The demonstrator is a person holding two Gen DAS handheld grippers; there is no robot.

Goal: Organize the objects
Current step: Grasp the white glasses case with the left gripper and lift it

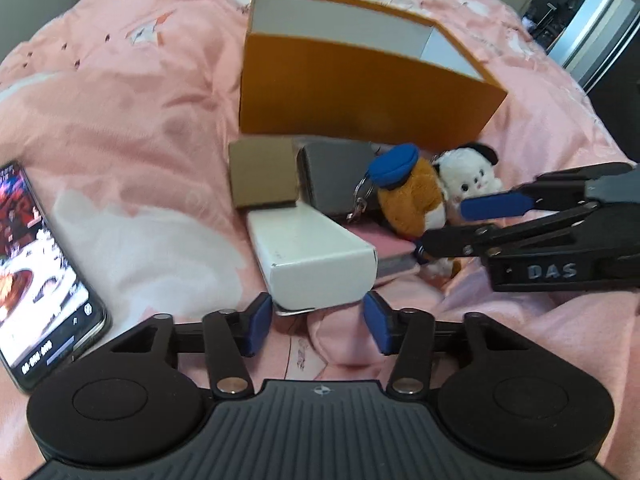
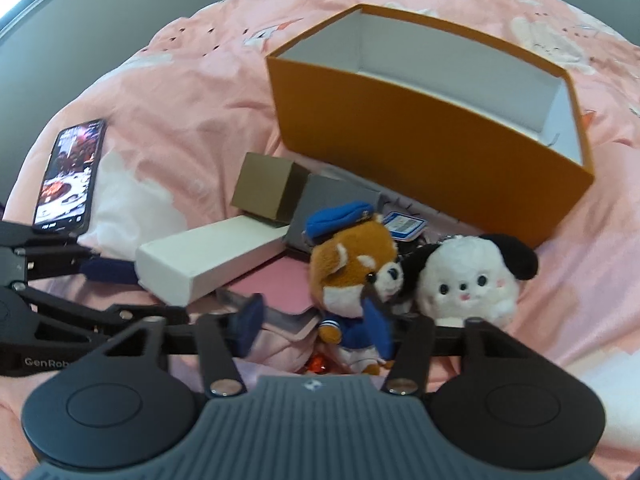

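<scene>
An open orange box [image 1: 360, 96] [image 2: 436, 152] with a white inside stands on the pink bed. In front of it lie a brown cardboard box [image 1: 262, 174] [image 2: 266, 190], a grey box [image 1: 336, 178] [image 2: 332, 200], a long white box [image 1: 312, 258] [image 2: 208, 260], a pink notebook [image 2: 276, 286], a brown plush with a blue cap [image 1: 412, 196] [image 2: 352, 276] and a white plush dog [image 1: 468, 178] [image 2: 468, 280]. My left gripper [image 1: 318, 322] [image 2: 120, 280] is open, its fingers either side of the white box's near end. My right gripper [image 2: 316, 322] [image 1: 448, 224] is open around the brown plush.
A lit phone [image 1: 36, 276] [image 2: 70, 176] lies on the bed to the left. A blue tag [image 2: 404, 226] lies behind the plushes. Something small and orange [image 2: 316, 366] lies below the brown plush. The bed cover is soft and wrinkled.
</scene>
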